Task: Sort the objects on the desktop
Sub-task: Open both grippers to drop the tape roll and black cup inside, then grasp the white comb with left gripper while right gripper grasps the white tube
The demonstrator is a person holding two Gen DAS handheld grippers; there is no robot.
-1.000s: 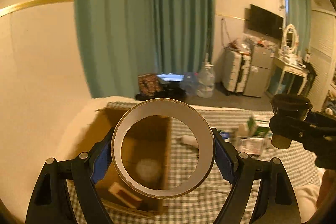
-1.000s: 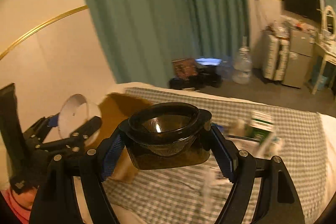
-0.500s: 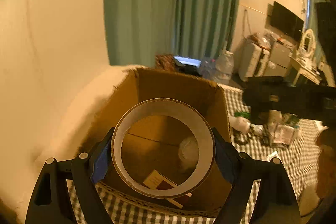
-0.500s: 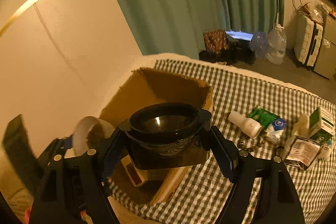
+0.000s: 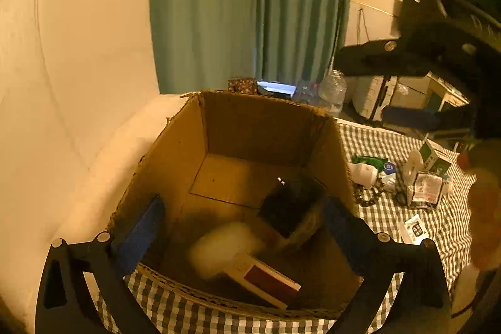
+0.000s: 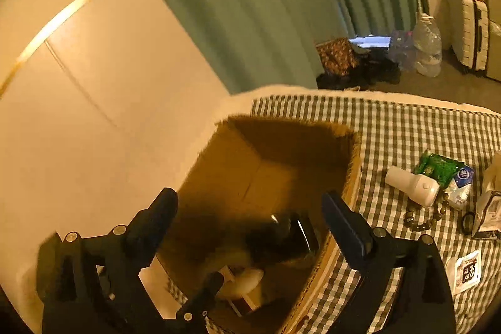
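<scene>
Both the left gripper (image 5: pixel 241 224) and the right gripper (image 6: pixel 250 215) had just spread wide and empty over the cardboard box (image 5: pixel 175 152), holding a blurred tape roll (image 5: pixel 219 249) and dark bowl (image 5: pixel 291 205); no label was legible.

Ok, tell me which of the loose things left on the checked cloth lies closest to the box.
The white bottle, lying on its side just right of the box. The green packet, beads and sachet lie farther right.
</scene>
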